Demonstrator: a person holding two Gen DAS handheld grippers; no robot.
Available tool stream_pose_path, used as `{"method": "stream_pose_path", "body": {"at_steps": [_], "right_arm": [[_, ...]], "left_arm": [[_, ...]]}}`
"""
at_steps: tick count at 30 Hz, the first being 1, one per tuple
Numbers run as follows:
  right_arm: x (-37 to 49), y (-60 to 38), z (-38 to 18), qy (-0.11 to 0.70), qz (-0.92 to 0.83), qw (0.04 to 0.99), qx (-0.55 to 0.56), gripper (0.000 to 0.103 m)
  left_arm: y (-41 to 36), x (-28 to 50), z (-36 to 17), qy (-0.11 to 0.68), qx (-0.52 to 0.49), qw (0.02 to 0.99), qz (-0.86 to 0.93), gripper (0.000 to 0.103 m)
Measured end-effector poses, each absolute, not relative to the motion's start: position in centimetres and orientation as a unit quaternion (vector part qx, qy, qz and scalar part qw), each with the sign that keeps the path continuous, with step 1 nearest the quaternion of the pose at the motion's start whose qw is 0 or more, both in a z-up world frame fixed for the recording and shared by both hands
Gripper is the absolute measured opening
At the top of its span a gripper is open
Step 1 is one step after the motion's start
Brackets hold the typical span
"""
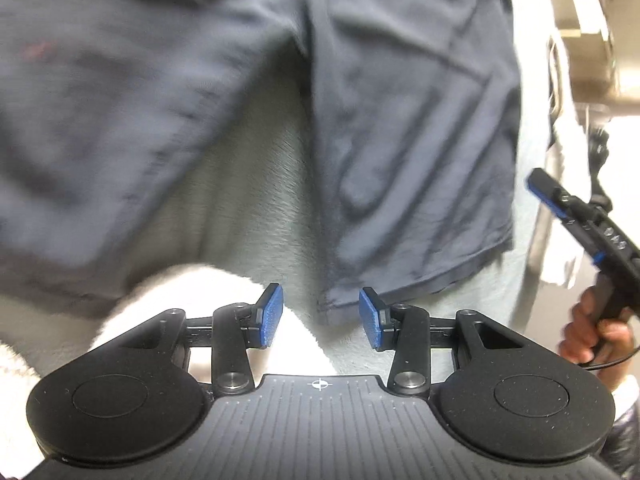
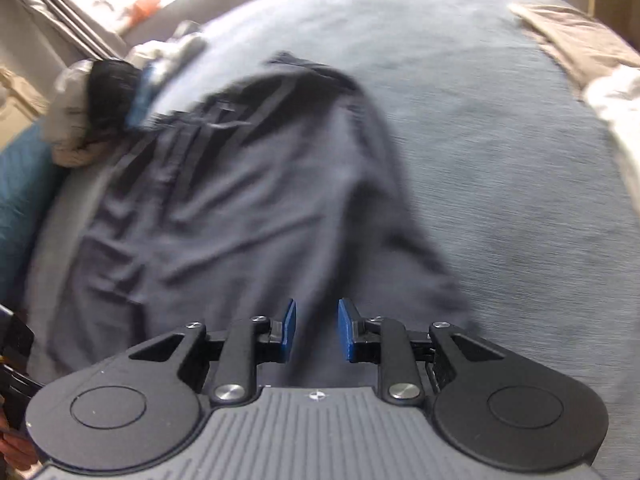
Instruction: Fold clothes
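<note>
**Above the bed: both tongs empty**

Beyond both tongs, a dark navy cotton garment (image 1: pixel 400 140) lay spread on the pale grey blanket (image 2: pixel 500 120). Left gripper (image 1: pixel 321 317) hovered open, nearest its hem corner; right gripper (image 2: pixel 317 330) stood narrowly parted, gripping nothing.

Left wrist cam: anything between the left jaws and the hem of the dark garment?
Nothing but bare pale blanket. In the left wrist view the left gripper has open, empty jaws just short of the dark garment hem.

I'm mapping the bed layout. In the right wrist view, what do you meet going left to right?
Teal cushion → dark garment → grey bedspread → beige cloth.
</note>
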State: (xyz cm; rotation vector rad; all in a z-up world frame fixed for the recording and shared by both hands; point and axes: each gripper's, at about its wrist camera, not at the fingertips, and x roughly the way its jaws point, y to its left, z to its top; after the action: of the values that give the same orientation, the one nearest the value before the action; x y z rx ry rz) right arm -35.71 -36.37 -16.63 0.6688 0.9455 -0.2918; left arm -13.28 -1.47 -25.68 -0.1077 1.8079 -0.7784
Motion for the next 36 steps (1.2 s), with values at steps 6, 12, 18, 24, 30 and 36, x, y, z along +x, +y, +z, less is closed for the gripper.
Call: {"method": "stream_pose_path", "body": {"at_steps": [6,12,18,24,30,36], "right_arm": [[-29.9,-29.4,-17.4,0.44,-0.038,0.824,0.355,0.025],[-22.4,-18.9,-20.1,0.505,0.048,0.808,0.299,0.025],[-18.5,-12.2,-25.0,0.62,0.046,0.73,0.284,0.025],[-17.5,-9.1,-22.9,0.64,0.024,0.724,0.255,0.035],[-16.5,-7.8,-20.6,0.622,-0.01,0.732,0.277,0.035],[-14.8,-7.1,-20.5,0.615,-0.056,0.738,0.273,0.035]], "left_arm": [[1.9,-13.7,-21.6,0.741,-0.062,0.604,-0.287,0.048],[6.1,-12.9,-21.7,0.733,-0.085,0.64,-0.212,0.048],[10.5,-10.4,-23.1,0.738,-0.087,0.647,-0.172,0.049],[12.4,-6.1,-23.0,0.719,-0.086,0.663,-0.191,0.049],[11.6,-3.2,-21.7,0.661,-0.023,0.709,-0.244,0.049],[14.0,0.3,-20.6,0.577,0.0,0.776,-0.253,0.049]]}}
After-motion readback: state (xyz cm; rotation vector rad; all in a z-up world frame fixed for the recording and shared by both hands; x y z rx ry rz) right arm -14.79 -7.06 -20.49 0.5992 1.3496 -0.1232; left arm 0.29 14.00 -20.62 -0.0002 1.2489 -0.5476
